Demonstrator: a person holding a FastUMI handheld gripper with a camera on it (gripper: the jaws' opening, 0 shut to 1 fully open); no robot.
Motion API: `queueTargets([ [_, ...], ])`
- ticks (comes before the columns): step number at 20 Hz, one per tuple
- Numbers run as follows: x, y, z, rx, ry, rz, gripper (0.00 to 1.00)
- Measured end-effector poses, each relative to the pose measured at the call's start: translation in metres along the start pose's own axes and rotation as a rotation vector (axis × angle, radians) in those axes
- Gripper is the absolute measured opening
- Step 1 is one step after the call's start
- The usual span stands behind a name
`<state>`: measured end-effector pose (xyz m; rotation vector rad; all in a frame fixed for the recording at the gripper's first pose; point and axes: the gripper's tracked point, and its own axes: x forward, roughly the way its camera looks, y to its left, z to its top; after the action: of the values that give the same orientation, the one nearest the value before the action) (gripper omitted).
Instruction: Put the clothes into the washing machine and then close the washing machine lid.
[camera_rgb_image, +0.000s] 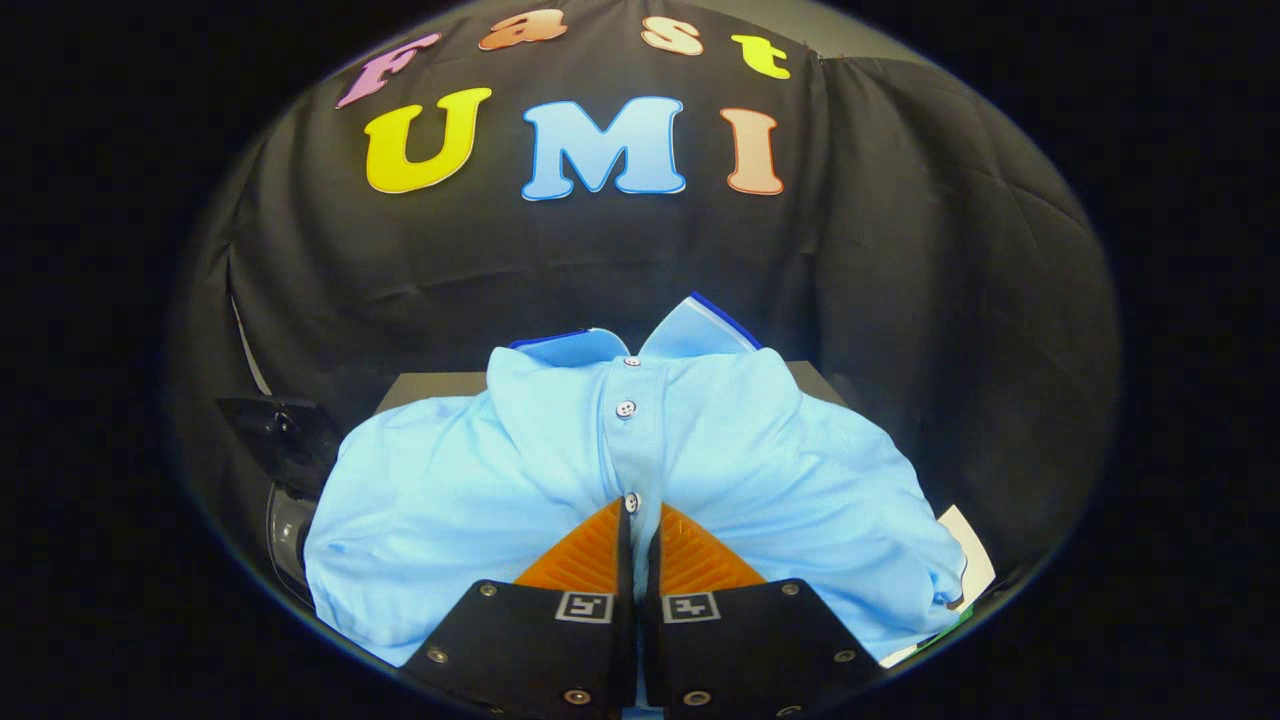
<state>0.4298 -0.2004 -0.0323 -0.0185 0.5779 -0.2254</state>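
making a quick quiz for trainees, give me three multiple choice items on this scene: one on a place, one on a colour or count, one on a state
1. Where do the fingers meet the shirt?
A. at a sleeve
B. at the button placket
C. at the collar

2. What is the shirt's main colour?
A. light blue
B. red
C. white

3. How are the gripper fingers?
A. wide apart, holding nothing
B. closed together, pinching the shirt's fabric
C. clear of the shirt

Answers:
1 B, the fingertips sit at the lowest button.
2 A, the fabric is pale blue throughout, with a darker collar edge.
3 B, only a thin fold of fabric separates the fingers.
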Motion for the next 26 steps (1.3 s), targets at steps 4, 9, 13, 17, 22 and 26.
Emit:
queueTargets([
  [4,0.002,0.002,-0.001,0.030,-0.012,0.036,0.01],
  [9,0.000,0.000,0.000,0.206,-0.011,0.094,0.00],
  [13,0.000,-0.001,0.001,0.295,-0.013,0.092,0.00],
  [17,-0.006,-0.001,0.003,0.338,-0.022,0.036,0.00],
  [22,-0.041,0.008,0.043,0.342,-0.084,-0.106,0.00],
  [26,-0.086,0.032,0.090,0.275,-0.171,-0.162,0.00],
])
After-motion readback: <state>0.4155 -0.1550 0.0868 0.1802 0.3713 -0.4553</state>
